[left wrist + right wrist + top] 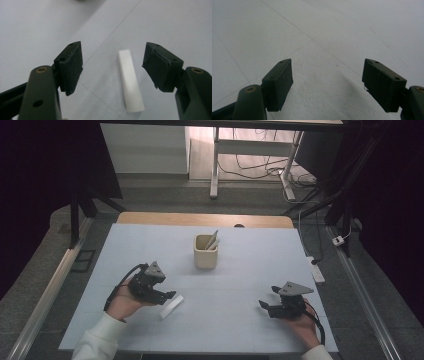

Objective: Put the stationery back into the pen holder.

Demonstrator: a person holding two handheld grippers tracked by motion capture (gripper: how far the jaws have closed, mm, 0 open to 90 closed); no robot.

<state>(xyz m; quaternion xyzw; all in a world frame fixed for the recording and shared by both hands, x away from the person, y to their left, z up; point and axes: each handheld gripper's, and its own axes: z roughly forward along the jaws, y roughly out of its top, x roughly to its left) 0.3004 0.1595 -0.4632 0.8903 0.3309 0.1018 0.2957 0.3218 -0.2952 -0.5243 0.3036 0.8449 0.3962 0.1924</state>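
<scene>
In the high view, a pale blue sheet (240,320) covered the table, with a beige square holder (205,252) at its far middle keeping a couple of pale sticks upright. The left gripper (167,296) sat at the near left, its tips just beside a short white rectangular bar (171,306) lying flat; the right gripper (264,307) rested at the near right over bare sheet. In the left gripper view, the jaws stood spread, the white bar (130,80) lying between them, touching neither pad (72,67). In the right gripper view, the jaws stood wide apart over bare sheet (322,82).
</scene>
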